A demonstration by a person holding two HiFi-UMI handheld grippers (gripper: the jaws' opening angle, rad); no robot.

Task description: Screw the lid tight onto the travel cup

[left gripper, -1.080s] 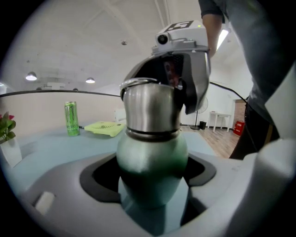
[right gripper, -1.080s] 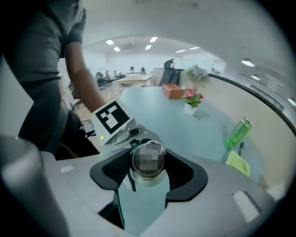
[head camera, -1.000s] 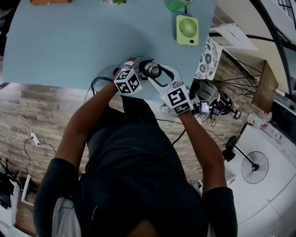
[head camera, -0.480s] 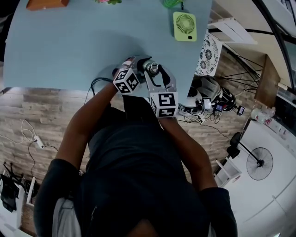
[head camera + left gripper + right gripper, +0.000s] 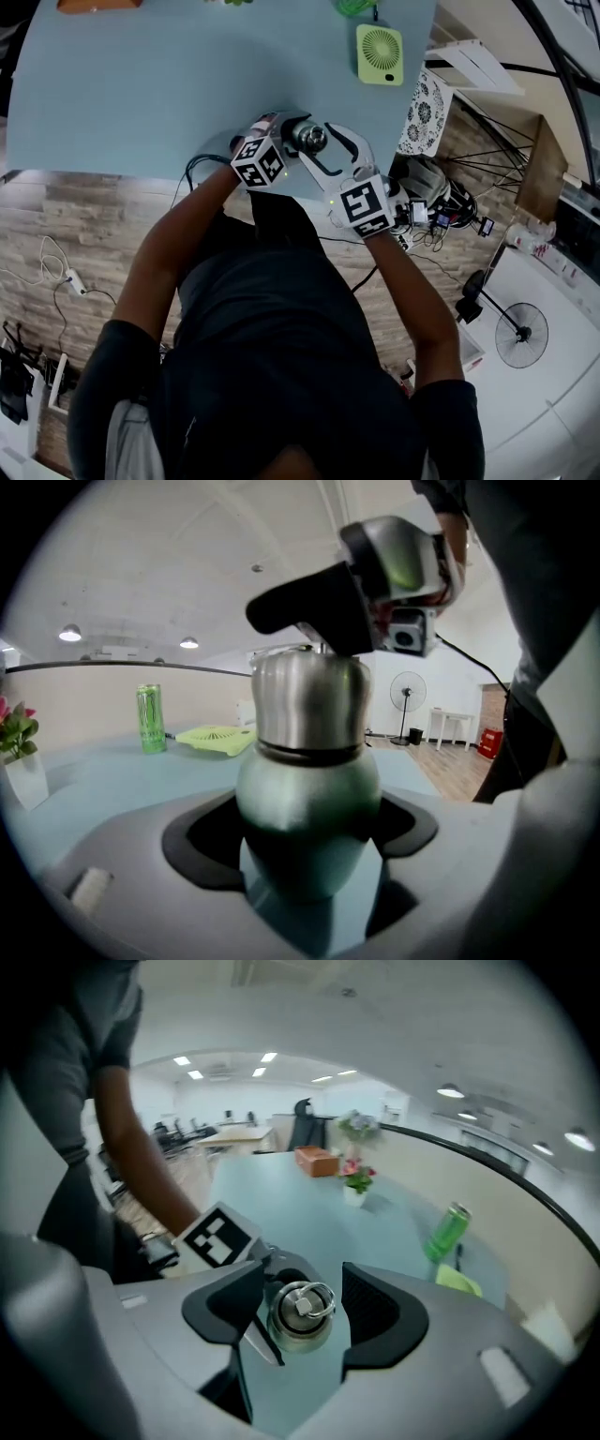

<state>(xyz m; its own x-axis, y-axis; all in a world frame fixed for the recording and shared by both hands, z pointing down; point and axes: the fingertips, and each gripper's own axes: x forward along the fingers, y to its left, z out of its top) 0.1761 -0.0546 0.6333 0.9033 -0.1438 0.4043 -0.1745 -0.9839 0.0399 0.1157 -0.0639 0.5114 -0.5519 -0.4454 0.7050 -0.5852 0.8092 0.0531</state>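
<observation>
Head view: the travel cup [image 5: 309, 139] stands at the table's [image 5: 141, 94] six o'clock edge.

Left gripper view: the left gripper [image 5: 307, 838] pinches the cup's body. The print on the green can [image 5: 150, 719] at nine o'clock is unreadable.

Right gripper view: the right gripper [image 5: 302, 1309] stands spread around the lid [image 5: 298, 1316], with a gap at three o'clock.

- Travel cup [image 5: 305, 799] stands between my left gripper's [image 5: 279, 131] jaws, at the table's [image 5: 141, 94] near edge.
- Lid [image 5: 300, 1314] sits on the cup, between my right gripper's [image 5: 319, 148] jaws, which have just opened wider.
- Can [image 5: 149, 719] lies beyond the cup, left of the left gripper's line, with the fan [image 5: 217, 739] just right of it.
- Flower pot [image 5: 21, 761] is further left.
</observation>
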